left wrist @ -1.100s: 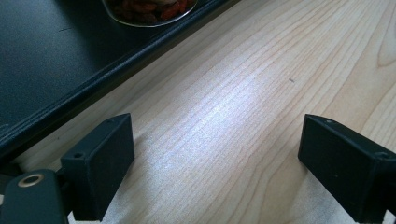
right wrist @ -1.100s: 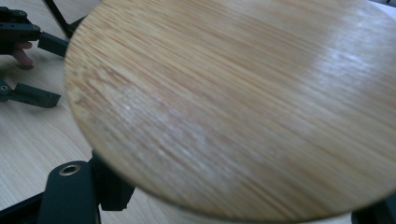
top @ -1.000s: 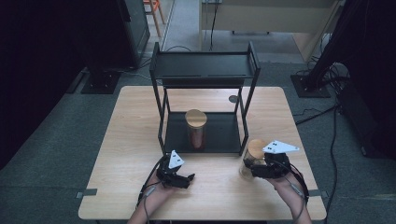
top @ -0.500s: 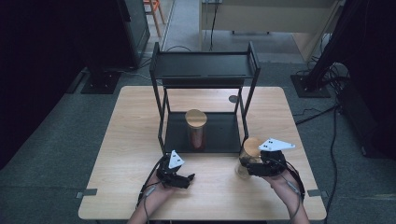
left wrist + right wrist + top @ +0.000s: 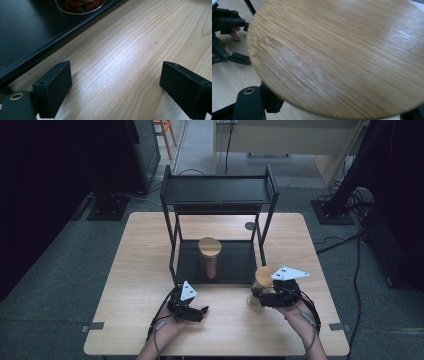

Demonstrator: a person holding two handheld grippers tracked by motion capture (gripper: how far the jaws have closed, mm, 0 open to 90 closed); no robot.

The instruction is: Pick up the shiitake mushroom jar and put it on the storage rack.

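A glass jar with a round bamboo lid (image 5: 263,275) stands at the table's front right, just in front of the black rack's right leg. My right gripper (image 5: 255,296) is shut on the jar's body below the lid. In the right gripper view the lid (image 5: 342,55) hides the jaws except for one black finger (image 5: 272,101). A second lidded jar (image 5: 210,257) with reddish contents stands on the rack's lower tray (image 5: 235,265). My left gripper (image 5: 201,312) rests open on the table front left of the rack; its jaws (image 5: 115,82) stand wide apart over bare wood.
The black two-tier rack (image 5: 220,192) stands mid-table, its top shelf bare. A small round dark disc (image 5: 250,226) lies behind its right leg. In the left gripper view the tray edge (image 5: 50,50) runs close by, with the jar's base (image 5: 80,5) beyond it.
My right gripper has carried the jar a little to the left and toward the rack. The left gripper has stayed put.
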